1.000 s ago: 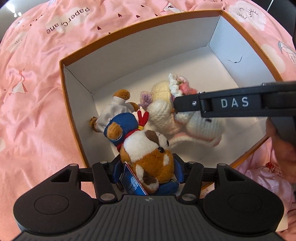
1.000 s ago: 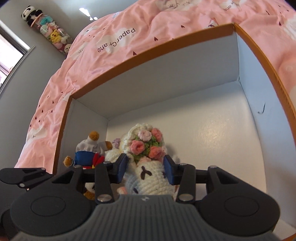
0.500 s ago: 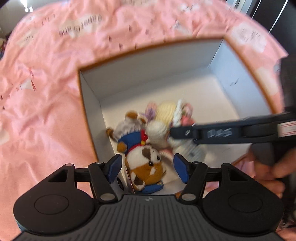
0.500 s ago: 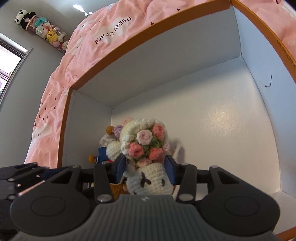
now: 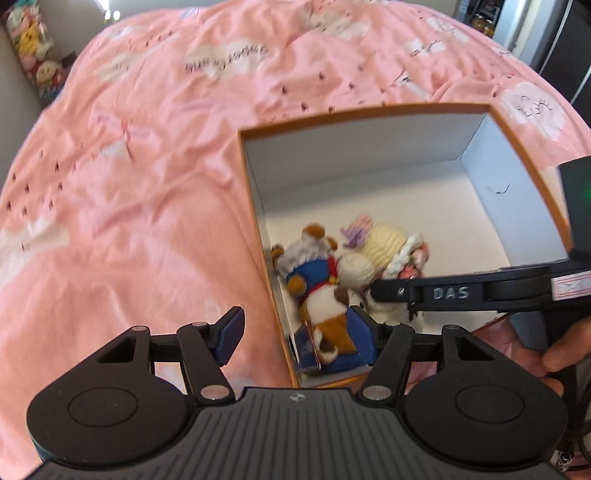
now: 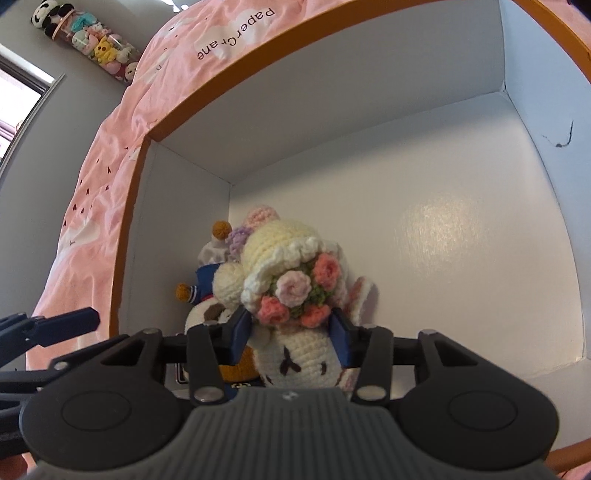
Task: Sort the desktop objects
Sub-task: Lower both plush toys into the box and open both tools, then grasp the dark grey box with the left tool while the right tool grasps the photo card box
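An orange-rimmed white box [image 5: 369,110] lies on a pink bedspread [image 5: 147,184]. Inside, against its left wall, lies a brown-and-white plush dog [image 5: 325,317] in a blue sailor suit. A cream crochet doll [image 6: 295,258] with a pink flower bouquet lies next to it. My right gripper [image 6: 291,336] reaches low into the box [image 6: 295,62], its blue pads touching both sides of the doll's head. Its black finger [image 5: 443,293] crosses the left wrist view. My left gripper [image 5: 295,334] hangs open above the box's left wall with nothing in its grip. The dog lies below it.
The right half of the box floor [image 6: 461,240] is bare. A clear tube of small plush toys [image 6: 88,33] stands by the wall at the far left. A person's hand [image 5: 561,354] holds the right gripper's handle. Dark furniture stands at the far right.
My left gripper let go of the plush dog, opened wide and drew up and to the left of the box. My right gripper sank deeper into the box with the doll.
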{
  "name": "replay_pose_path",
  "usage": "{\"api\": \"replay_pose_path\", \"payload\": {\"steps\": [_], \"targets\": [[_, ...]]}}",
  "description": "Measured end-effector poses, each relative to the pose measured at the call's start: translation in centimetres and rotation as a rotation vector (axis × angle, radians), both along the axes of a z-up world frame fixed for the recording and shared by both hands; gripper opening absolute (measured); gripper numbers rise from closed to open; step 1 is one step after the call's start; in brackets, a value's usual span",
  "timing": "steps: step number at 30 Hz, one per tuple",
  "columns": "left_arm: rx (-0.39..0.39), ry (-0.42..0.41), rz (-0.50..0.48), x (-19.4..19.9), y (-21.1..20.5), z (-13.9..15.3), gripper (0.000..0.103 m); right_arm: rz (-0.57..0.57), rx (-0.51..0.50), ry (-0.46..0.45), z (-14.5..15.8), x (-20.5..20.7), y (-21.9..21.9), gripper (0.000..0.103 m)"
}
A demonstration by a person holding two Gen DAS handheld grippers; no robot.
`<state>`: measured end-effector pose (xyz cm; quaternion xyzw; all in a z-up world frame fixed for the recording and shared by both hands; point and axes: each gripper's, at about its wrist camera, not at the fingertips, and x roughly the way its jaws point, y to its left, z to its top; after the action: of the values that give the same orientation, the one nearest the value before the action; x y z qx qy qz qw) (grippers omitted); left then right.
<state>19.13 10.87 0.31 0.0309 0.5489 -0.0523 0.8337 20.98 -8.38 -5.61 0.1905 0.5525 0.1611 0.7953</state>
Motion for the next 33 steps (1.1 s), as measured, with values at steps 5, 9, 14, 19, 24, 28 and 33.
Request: {"api": "replay_pose_path", "payload": {"steps": [5, 9, 14, 19, 24, 28, 33], "targets": [[-0.012, 0.058, 0.065, -0.2, 0.5, -1.7, 0.049, 0.022, -0.009, -0.036, 0.4, -0.4, -0.2, 0.058], [-0.046, 0.093, 0.101, -0.2, 0.5, -2.7, 0.022, 0.033, -0.026, -0.07, 0.9, -1.0, -0.9, 0.063], [0.006, 0.094, 0.133, -1.0, -0.1, -2.1, 0.005, 0.047, -0.038, -0.101, 1.5, -1.7, -2.3, 0.064], [0.016, 0.109, 0.142, -2.3, -1.0, -1.8, 0.006, 0.097, -0.037, -0.159, 2.9, -3.3, -3.9, 0.067], [0.015, 0.117, 0.144, -3.7, -1.9, -1.6, 0.008, 0.173, -0.066, -0.233, 4.3, -5.6, -4.0, 0.068], [0.007, 0.091, 0.148, -4.0, -1.7, -1.9, 0.009, 0.221, -0.106, -0.327, 5.0, -7.5, -3.8, 0.069], [0.059, -0.072, 0.122, -6.2, -1.9, 0.7, 0.017, 0.273, -0.137, -0.456, 7.2, -10.3, -4.2, 0.069]]}}
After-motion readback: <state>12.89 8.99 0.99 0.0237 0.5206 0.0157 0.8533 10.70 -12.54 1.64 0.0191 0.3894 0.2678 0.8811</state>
